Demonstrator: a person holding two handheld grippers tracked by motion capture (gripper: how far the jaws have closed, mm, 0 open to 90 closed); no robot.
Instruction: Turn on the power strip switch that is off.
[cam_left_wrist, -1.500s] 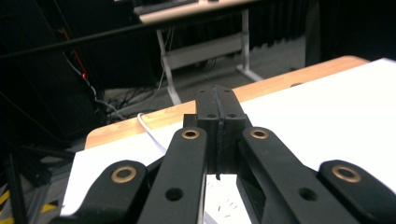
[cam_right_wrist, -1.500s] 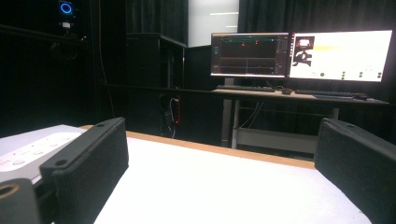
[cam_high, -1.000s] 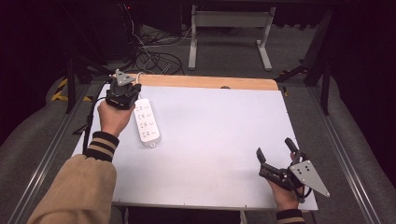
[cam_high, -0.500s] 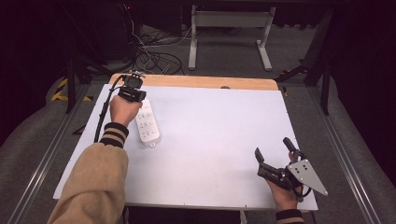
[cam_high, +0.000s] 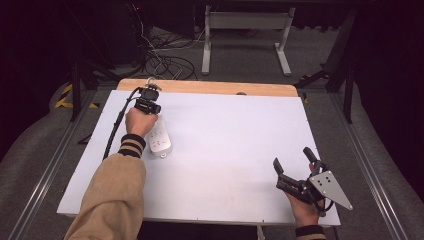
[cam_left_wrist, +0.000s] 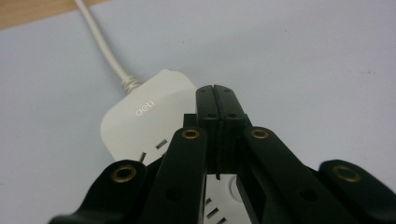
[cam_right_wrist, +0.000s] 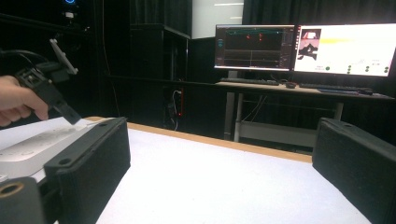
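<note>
A white power strip (cam_high: 159, 138) lies on the left part of the white table (cam_high: 230, 150), its cord (cam_left_wrist: 101, 43) running off toward the far edge. My left gripper (cam_high: 149, 106) points down at the strip's far end. Seen along its own jaws, the left gripper (cam_left_wrist: 216, 91) is shut with nothing between the pads, its tip just over the strip's end (cam_left_wrist: 144, 116) marked "deli". My right gripper (cam_high: 292, 160) rests near the table's front right, open and empty. In its own view, the right gripper (cam_right_wrist: 219, 182) faces the power strip (cam_right_wrist: 28, 147) and the left gripper (cam_right_wrist: 51, 93) across the table.
The table's far edge is a wooden strip (cam_high: 210, 87). Behind it on the floor lie cables (cam_high: 165, 62) and a metal desk frame (cam_high: 245, 35). Two lit monitors (cam_right_wrist: 299, 46) stand on a desk beyond the table.
My left hand has carried its shut gripper along the power strip toward the far end. The right gripper has stayed nearly still, open.
</note>
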